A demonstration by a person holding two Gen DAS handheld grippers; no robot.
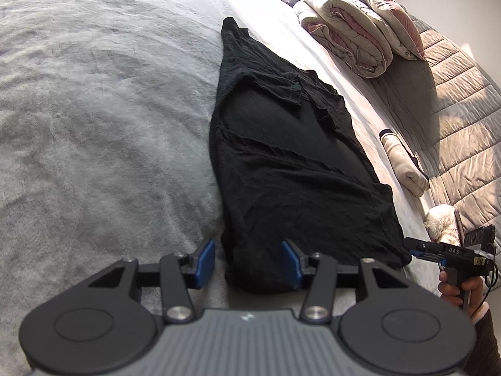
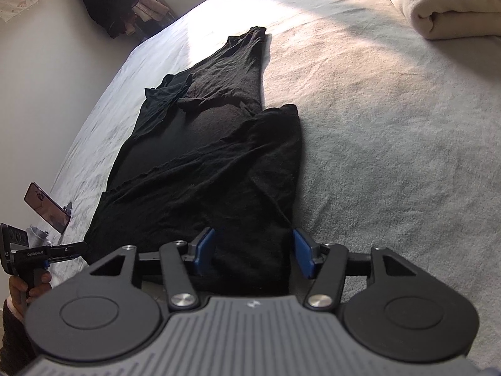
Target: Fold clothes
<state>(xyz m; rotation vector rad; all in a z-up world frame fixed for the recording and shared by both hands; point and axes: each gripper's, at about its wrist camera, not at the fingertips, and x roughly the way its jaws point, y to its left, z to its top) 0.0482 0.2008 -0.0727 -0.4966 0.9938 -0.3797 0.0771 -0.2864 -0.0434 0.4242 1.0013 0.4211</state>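
A black garment (image 1: 281, 144) lies lengthwise on the grey bed (image 1: 94, 109), its sides folded inward into a long strip. My left gripper (image 1: 249, 261) is open at the near left corner of the hem. The cloth lies between its blue pads (image 1: 205, 260), and the left pad stands clear of the fabric. In the right wrist view the same garment (image 2: 203, 163) runs away from me. My right gripper (image 2: 254, 252) is open over the near right corner, blue pads (image 2: 303, 252) on either side of the cloth. Each view shows the other gripper at the hem's far corner, the right (image 1: 410, 249) and the left (image 2: 82, 246), each held by a hand.
A folded cream garment (image 1: 404, 163) (image 2: 444, 9) lies on the bed to the right. A rolled quilt (image 1: 344, 31) and a pillow (image 1: 385, 12) sit at the far right by a quilted cover (image 1: 454, 109). A white plush toy (image 1: 441, 219) and a phone (image 2: 47, 206) are near the edges.
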